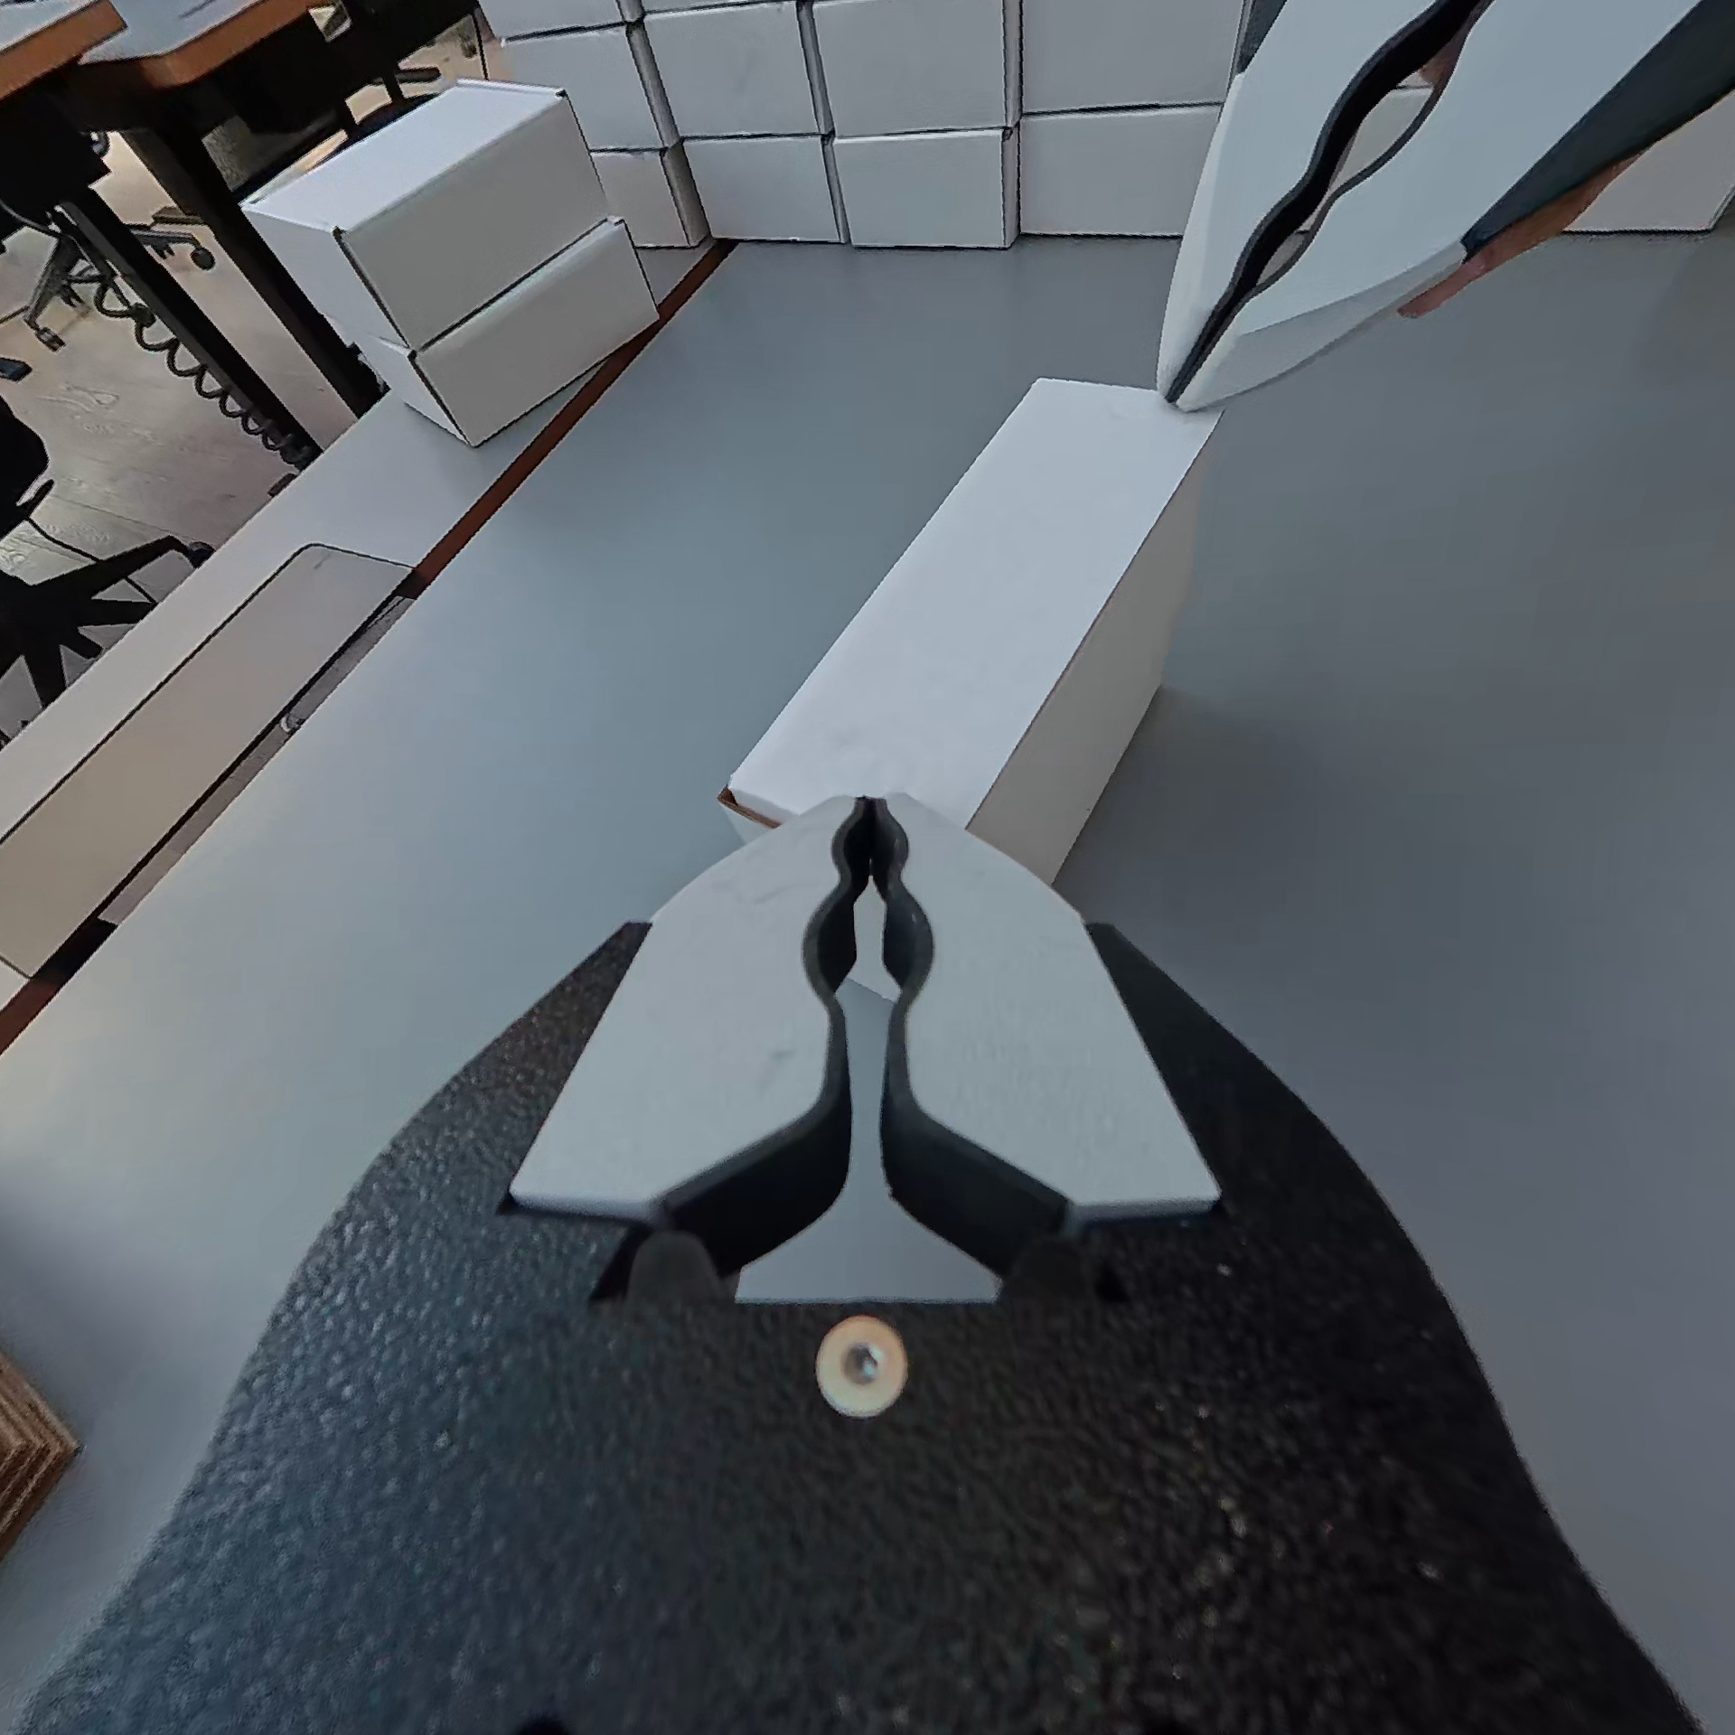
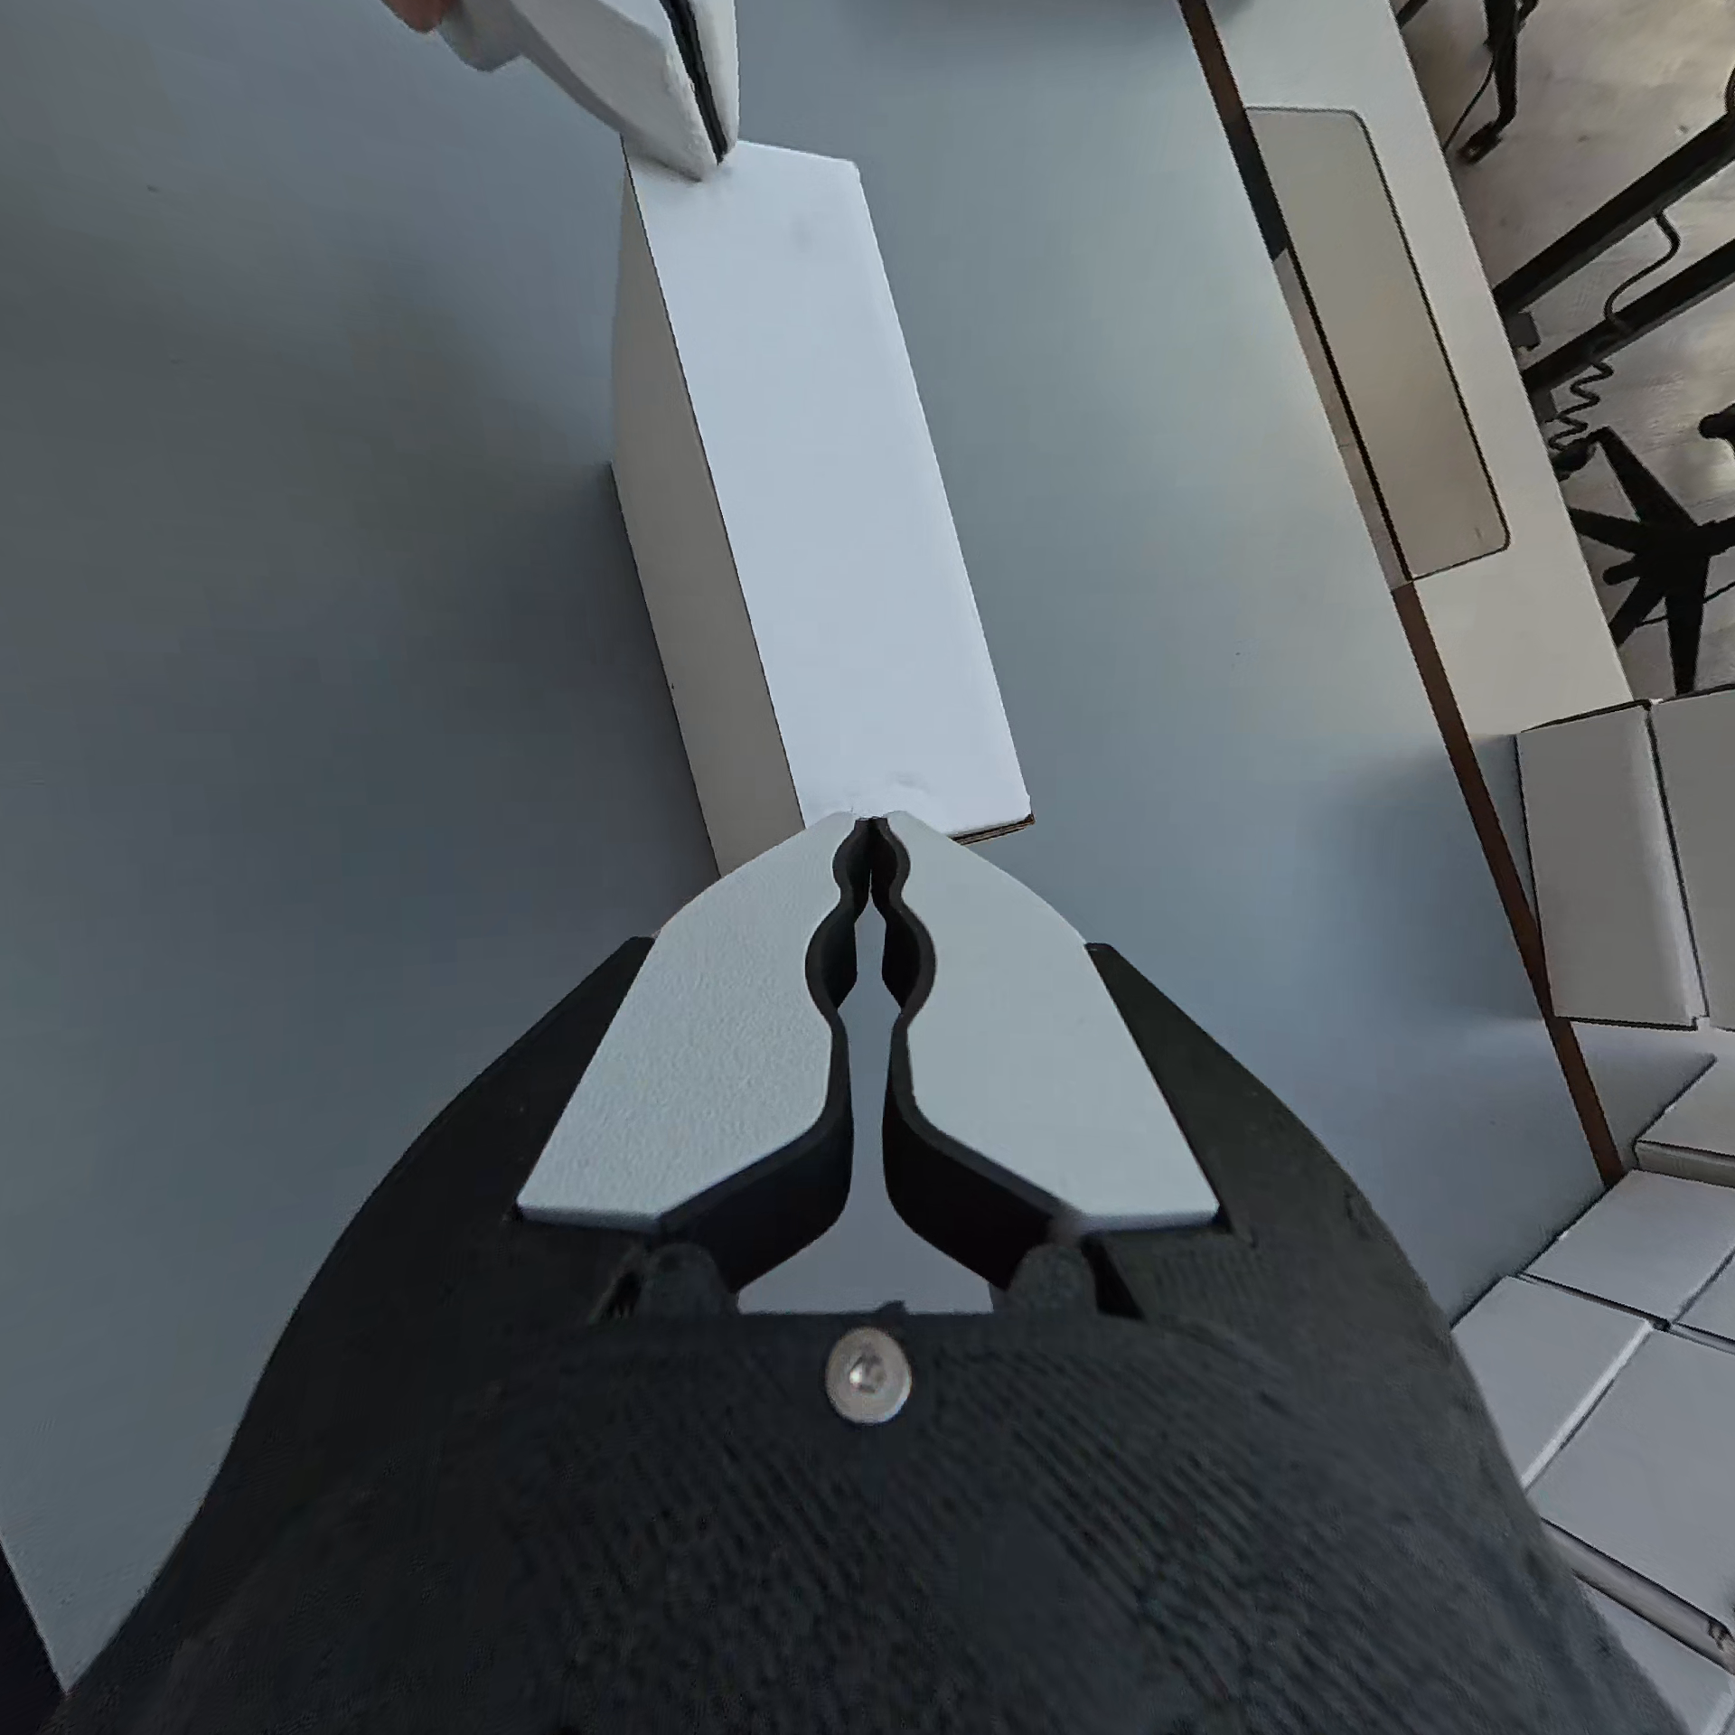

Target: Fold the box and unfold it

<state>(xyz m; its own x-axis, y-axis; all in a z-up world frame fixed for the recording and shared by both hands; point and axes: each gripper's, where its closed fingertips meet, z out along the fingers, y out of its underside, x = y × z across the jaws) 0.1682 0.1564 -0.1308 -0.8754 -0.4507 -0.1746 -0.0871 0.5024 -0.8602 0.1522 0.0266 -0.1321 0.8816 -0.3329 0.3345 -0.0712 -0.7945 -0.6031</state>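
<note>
A long white cardboard box [image 1: 976, 610] lies closed on the grey table [image 1: 563, 657]. My left gripper [image 1: 868, 801] is shut, its tips at the box's near end, above the top edge. My right gripper [image 1: 1185, 399] shows in the left wrist view, shut, tips on the box's far corner. In the right wrist view the same box [image 2: 807, 488] runs away from my shut right gripper [image 2: 868, 822], whose tips rest at its near end. The left gripper [image 2: 709, 160] touches the far end there. Neither gripper holds anything.
Folded white boxes are stacked at the back [image 1: 845, 122] and two more sit at the table's left corner [image 1: 451, 253]. A lower white table [image 1: 188, 676] adjoins the left edge. Office chairs and desk legs [image 1: 113, 263] stand beyond. More white boxes [image 2: 1634, 1267] lie at right.
</note>
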